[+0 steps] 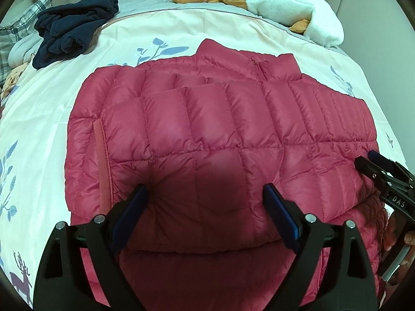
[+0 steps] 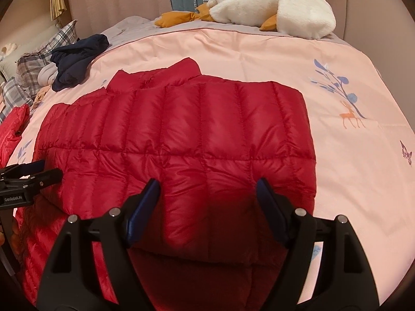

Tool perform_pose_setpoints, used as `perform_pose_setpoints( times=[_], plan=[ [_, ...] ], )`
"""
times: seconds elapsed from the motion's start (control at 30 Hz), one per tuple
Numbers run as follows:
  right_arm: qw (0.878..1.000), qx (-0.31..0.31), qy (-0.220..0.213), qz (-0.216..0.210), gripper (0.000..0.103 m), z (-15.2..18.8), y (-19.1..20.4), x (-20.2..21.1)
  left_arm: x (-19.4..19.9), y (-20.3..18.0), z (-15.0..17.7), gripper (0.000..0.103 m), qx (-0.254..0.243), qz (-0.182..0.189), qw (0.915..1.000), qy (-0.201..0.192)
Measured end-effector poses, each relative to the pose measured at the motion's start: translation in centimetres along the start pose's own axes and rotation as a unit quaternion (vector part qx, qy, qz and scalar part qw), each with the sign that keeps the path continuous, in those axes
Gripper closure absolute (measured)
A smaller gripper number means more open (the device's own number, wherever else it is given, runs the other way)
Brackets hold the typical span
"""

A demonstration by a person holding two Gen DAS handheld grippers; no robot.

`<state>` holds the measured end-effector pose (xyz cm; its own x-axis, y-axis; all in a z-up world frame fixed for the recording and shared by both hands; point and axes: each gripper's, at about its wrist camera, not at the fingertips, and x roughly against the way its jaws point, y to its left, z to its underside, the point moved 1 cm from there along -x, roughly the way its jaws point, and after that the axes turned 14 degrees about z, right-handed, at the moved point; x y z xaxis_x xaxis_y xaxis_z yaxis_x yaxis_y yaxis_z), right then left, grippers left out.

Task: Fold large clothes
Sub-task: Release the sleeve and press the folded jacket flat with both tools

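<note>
Red puffer jacket [image 1: 207, 134]: judged light, soft, slippery. Left gripper [image 1: 205, 199] and right gripper [image 2: 207, 194] both spread apart, empty. Advise gripping the near hem, 6 o'clock

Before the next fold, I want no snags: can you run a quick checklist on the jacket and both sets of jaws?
1. Left gripper jaws open over the red puffer jacket: ok.
2. Right gripper jaws open: ok.
3. Pads pinching fabric: cannot tell.
4. Jacket lying flat on the bedspread: ok.
5. Navy garment and plush goose clear of the jacket: ok.
</note>
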<state>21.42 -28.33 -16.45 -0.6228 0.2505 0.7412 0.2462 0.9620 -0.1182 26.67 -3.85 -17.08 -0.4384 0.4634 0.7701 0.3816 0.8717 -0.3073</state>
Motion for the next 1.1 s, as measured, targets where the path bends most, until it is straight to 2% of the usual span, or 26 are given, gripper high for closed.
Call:
perform_pose_setpoints(
  times=[0.47,0.63,0.83,1.1],
  plan=[
    [1.000,-0.018,0.006,0.016,0.023,0.6,-1.9,1.1,2.0,1.0,1.4,0.012,0.000,-0.022,0.9997,-0.004],
    [0.999,-0.026,0.005,0.037,0.021,0.9,-3.2,2.0,4.2,1.4,2.3,0.012,-0.007,-0.059,0.9980,-0.019],
    [0.997,-0.076,0.025,-0.001,0.017,2.4,-5.6,3.7,7.3,2.6,3.7,0.010,0.014,-0.061,0.9975,-0.033],
    [0.994,-0.090,0.025,-0.056,0.012,5.8,-6.1,8.0,12.3,3.3,8.0,0.008,0.036,-0.048,0.9966,-0.056]
  ],
)
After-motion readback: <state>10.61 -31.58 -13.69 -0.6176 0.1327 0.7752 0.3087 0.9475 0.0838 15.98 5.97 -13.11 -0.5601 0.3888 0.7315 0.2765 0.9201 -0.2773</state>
